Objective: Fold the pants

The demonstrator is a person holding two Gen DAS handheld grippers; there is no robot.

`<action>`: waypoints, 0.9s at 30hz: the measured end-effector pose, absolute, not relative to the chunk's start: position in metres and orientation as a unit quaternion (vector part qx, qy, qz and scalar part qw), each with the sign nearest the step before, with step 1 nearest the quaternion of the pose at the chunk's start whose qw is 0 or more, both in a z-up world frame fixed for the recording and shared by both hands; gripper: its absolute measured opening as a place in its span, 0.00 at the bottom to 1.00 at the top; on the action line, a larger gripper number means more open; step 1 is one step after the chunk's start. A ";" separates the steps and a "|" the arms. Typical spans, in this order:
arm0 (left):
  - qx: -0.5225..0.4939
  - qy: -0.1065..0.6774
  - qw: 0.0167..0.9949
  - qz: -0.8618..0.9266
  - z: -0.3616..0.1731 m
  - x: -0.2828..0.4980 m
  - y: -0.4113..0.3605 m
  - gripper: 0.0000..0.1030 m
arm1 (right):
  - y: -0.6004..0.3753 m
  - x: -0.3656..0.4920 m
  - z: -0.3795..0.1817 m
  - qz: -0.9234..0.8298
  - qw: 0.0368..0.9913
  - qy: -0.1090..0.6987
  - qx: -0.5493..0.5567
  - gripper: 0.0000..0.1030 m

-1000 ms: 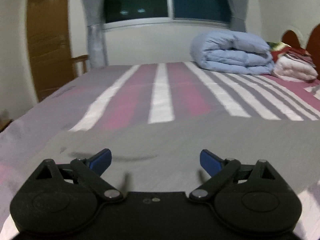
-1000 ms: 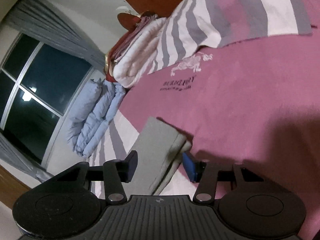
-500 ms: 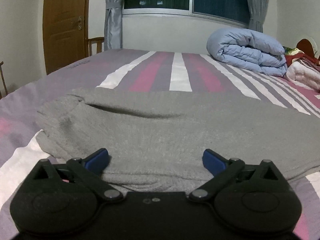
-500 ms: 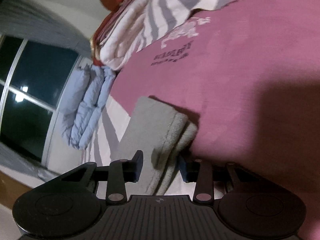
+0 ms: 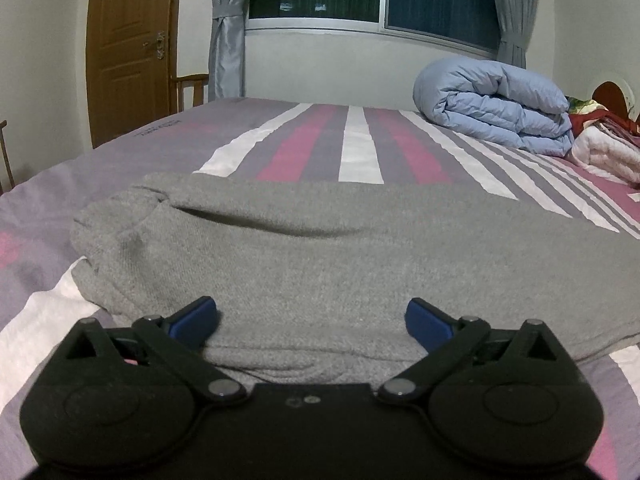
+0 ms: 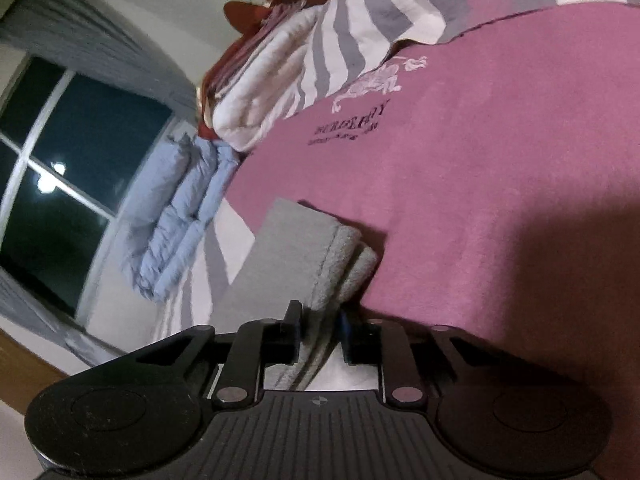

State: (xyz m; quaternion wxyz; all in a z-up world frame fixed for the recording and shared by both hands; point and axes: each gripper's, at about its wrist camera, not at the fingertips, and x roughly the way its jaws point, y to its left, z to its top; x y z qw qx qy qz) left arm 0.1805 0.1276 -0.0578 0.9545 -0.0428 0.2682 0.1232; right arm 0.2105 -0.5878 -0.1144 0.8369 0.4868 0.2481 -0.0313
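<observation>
Right claw (image 6: 320,330) has just been closing onto the cuff end of the pants (image 5: 340,248) lying on the bed (image 5: 360,148), left claw (image 5: 312,320) gapes over the waist, so it likely bites next, then both lift.

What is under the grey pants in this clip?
The grey pants lie on a striped bedsheet in purple, pink and white, which shows all around them. Whatever lies directly beneath the cloth is covered.
</observation>
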 end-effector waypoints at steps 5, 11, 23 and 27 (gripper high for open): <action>-0.044 0.269 0.954 0.122 -0.057 0.180 0.128 0.93 | -0.592 0.221 -0.119 -0.028 0.828 0.260 0.495 0.19; -0.045 0.267 0.955 0.122 -0.057 0.179 0.128 0.93 | -0.597 0.221 -0.118 -0.020 0.824 0.264 0.501 0.19; -0.047 0.246 0.958 0.139 -0.052 0.170 0.129 0.93 | -0.572 0.233 -0.098 -0.022 0.860 0.282 0.425 0.13; -0.099 0.205 0.953 0.199 -0.045 0.148 0.156 0.94 | -0.544 0.233 -0.069 -0.014 0.884 0.248 0.395 0.12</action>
